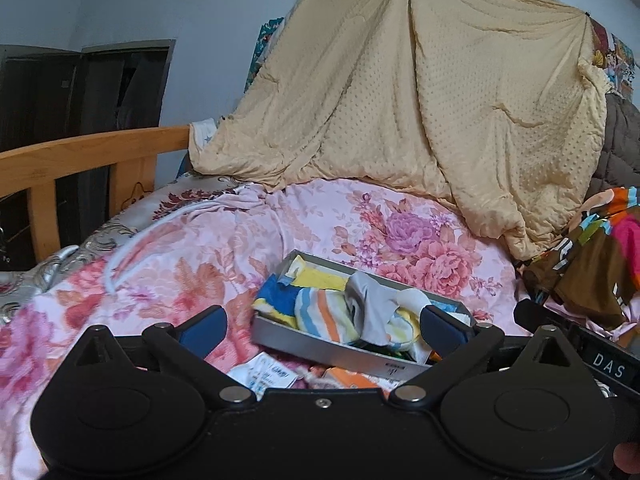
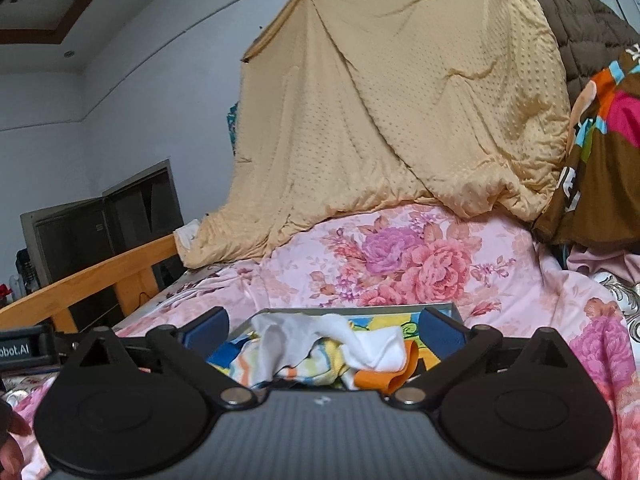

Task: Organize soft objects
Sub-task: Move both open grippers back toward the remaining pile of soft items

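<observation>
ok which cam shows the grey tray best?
Left wrist: the grey tray shows its near wall, far rim and the socks piled inside. Right wrist catches only its far rim; the gripper body hides the rest.

"das" on the right claw (image 1: 610,368), "obot.ai" on the left claw (image 2: 24,349)

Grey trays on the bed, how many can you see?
1. The grey tray sits on the pink floral quilt, heaped with small striped cloths, just ahead of both open grippers. Clutter might hide another.
</observation>
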The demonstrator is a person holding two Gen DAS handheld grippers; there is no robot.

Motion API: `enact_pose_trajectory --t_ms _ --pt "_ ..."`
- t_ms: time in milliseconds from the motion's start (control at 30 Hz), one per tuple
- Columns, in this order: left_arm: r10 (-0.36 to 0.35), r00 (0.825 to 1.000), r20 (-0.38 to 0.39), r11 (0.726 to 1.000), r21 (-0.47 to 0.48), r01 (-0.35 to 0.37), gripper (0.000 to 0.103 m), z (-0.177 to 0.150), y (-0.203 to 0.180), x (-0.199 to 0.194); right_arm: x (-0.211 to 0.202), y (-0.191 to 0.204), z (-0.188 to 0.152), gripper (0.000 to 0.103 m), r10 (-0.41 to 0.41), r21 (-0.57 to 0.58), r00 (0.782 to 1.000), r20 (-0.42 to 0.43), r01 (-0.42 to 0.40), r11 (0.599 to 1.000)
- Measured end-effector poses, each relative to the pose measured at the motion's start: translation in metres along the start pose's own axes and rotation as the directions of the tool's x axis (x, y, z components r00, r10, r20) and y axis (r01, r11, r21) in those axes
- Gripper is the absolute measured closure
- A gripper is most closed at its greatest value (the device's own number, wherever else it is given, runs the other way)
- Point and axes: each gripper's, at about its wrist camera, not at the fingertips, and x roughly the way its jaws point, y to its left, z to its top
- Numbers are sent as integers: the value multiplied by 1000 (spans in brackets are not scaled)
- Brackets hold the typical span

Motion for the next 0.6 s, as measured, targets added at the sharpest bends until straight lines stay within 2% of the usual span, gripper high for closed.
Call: enact_pose_trajectory --t_ms 300,600 --pt "1 1000 13 1000 13 -1 1 -22 29 -34 -31 38 -23 0 15 -69 1000 -12 -16 998" --pt "7 1000 1 1000 11 -7 1 -41 60 -40 -42 65 -45 0 55 -139 998 -17 -57 989"
